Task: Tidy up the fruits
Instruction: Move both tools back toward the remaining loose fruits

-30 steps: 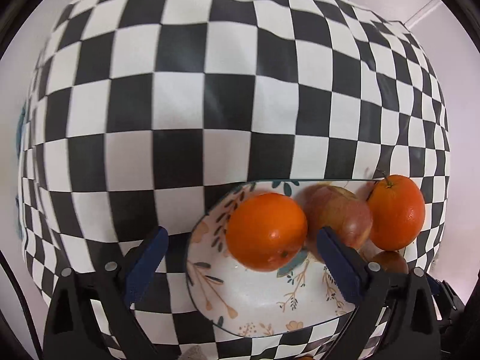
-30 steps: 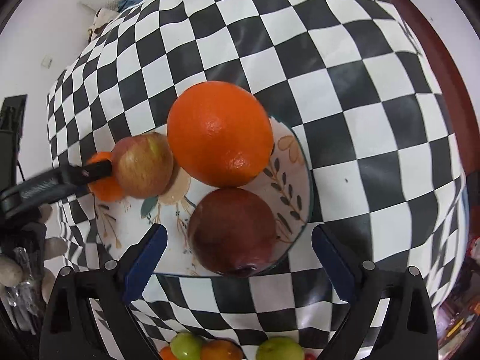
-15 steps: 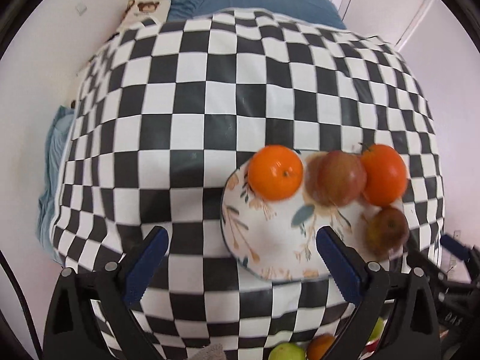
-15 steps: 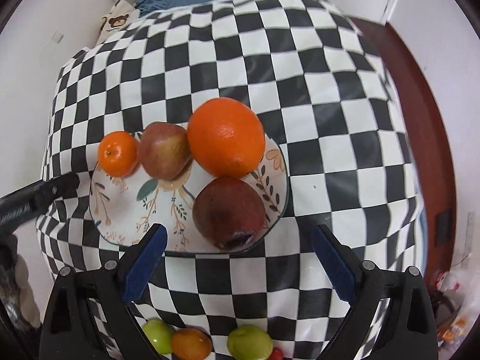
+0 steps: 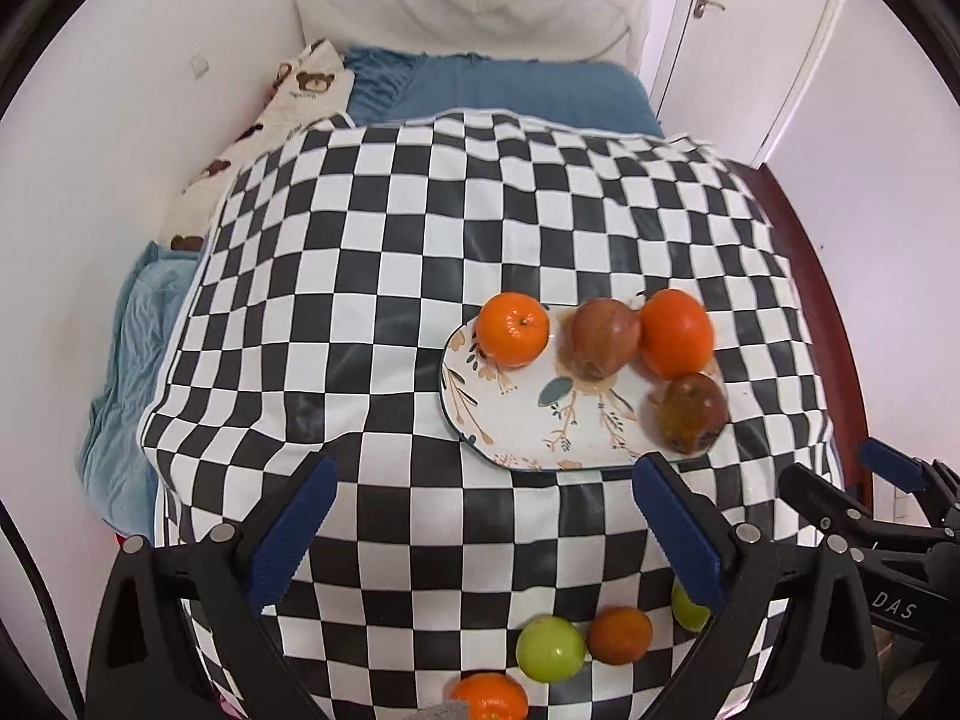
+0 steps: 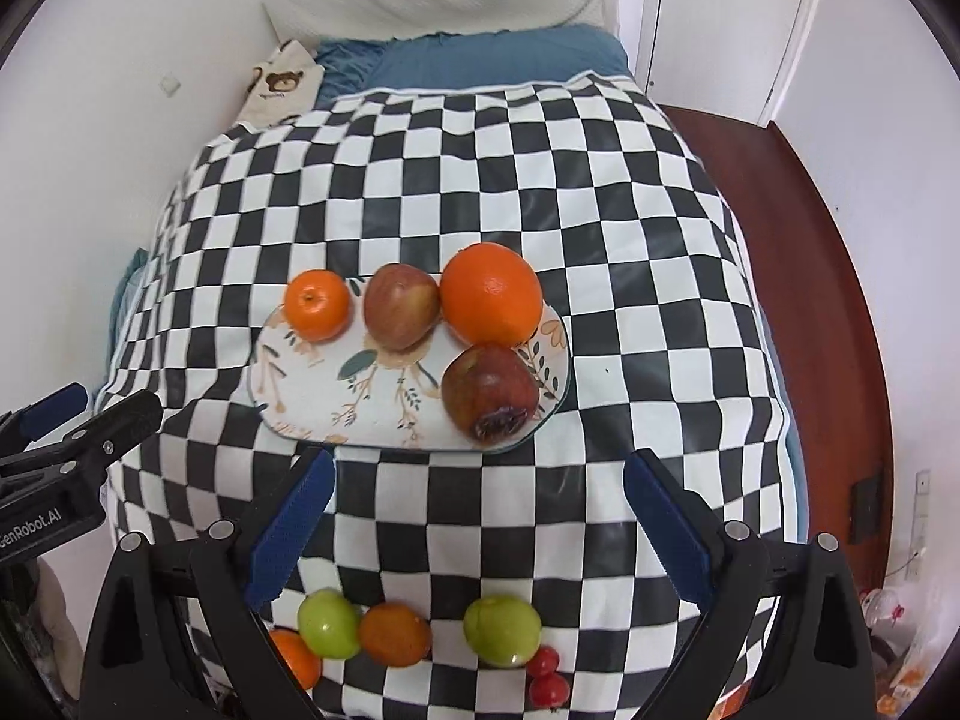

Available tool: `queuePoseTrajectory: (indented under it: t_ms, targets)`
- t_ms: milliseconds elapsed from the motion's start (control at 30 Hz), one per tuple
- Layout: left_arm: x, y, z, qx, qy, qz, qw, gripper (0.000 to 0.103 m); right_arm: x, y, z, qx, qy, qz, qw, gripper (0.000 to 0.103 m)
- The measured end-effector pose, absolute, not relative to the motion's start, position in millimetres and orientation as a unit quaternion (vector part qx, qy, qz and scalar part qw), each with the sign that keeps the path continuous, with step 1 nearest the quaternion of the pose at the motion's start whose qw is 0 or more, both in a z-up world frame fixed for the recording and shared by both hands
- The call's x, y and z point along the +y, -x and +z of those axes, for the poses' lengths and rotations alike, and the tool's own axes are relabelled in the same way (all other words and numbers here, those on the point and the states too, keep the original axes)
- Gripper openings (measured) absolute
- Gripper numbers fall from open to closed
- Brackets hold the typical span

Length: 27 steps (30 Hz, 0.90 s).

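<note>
Left tongs (image 5: 480, 525): jaws spread wide, nothing between them; held above the near part of the cloth.
Right tongs (image 6: 477, 516): jaws likewise wide apart and empty; seen from the left view at far right.
Plate (image 6: 336, 396): floral, on the checked cloth (image 6: 420, 180), just ahead of both tongs' tips.
Mandarin (image 6: 316, 304): on the plate's far left edge.
Apple (image 6: 401, 306): right of the mandarin, beside it.
Orange (image 6: 492, 294): largest fruit, at the far right of the plate, touching the apple.
Dark apple (image 6: 489, 393): just before the orange, a bruised patch facing the right tongs.
Loose fruit: below the right tongs, near the cloth's front edge, lie two green apples (image 6: 329, 624), an orange one (image 6: 395, 633) between them, another orange partly hidden behind the left finger, and small red ones (image 6: 547, 675).
In the way: nothing lies between either tongs and the plate.
Beyond: a blue bed (image 5: 510, 90) and a bear-print pillow (image 5: 300, 90).
</note>
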State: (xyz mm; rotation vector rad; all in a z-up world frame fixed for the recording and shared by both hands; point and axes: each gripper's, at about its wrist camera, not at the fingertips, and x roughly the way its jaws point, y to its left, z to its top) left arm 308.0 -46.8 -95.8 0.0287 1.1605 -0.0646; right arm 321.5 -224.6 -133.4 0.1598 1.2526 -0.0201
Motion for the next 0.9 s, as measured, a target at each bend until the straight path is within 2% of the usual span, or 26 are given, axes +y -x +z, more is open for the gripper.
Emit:
queuePoseTrajectory:
  t_ms: [533,733,900]
  targets:
    - [-43,-250,-61,0.521,0.0,-0.041,0.853,0.101,-218,-258,-78,0.538,-0.097,-0.012,0.837,0.099]
    - [-37,-239,-92,0.561,-0.002,-0.05,0.827,0.102,-223,-242,-100,0.561,-0.131,-0.005,0.818,0.099]
    - [-34,-230,-145,0.616,-0.016,-0.047,0.786,0.102,-236,-229,-149,0.603,-0.168,-0.009,0.78,0.099]
